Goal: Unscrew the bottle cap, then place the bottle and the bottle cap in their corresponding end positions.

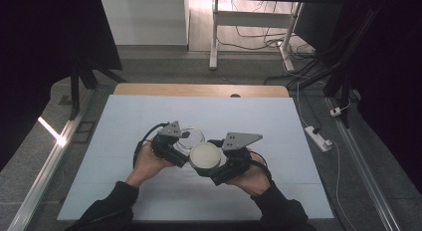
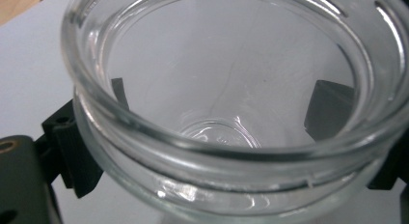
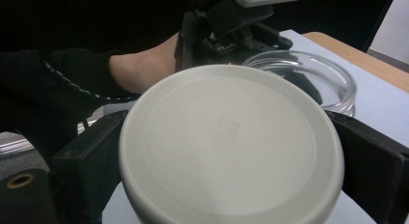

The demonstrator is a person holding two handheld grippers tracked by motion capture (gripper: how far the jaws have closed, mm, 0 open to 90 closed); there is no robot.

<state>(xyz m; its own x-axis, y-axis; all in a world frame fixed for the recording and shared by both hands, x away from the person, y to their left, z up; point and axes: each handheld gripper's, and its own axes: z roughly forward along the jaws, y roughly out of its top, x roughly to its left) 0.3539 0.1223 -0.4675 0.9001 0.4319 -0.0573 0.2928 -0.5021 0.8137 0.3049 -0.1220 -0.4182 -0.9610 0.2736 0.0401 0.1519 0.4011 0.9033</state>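
A clear glass jar point(image 1: 193, 136) sits sideways between the jaws of my left gripper point(image 1: 185, 141), which is shut on it. In the left gripper view the jar's open mouth point(image 2: 217, 137) faces the camera, and the black fingers point(image 2: 72, 151) press its wall from both sides. My right gripper point(image 1: 211, 164) is shut on a round off-white lid point(image 1: 205, 158), held just in front of and to the right of the jar. In the right gripper view the lid point(image 3: 226, 137) lies flat between the jaws, with the jar's rim point(image 3: 308, 74) just beyond it.
Both hands work above the middle of a pale blue-white mat point(image 1: 124, 141) on a table with a wooden far edge point(image 1: 199, 89). A power strip point(image 1: 318, 138) lies on the floor to the right. White desk legs point(image 1: 214, 37) stand behind the table.
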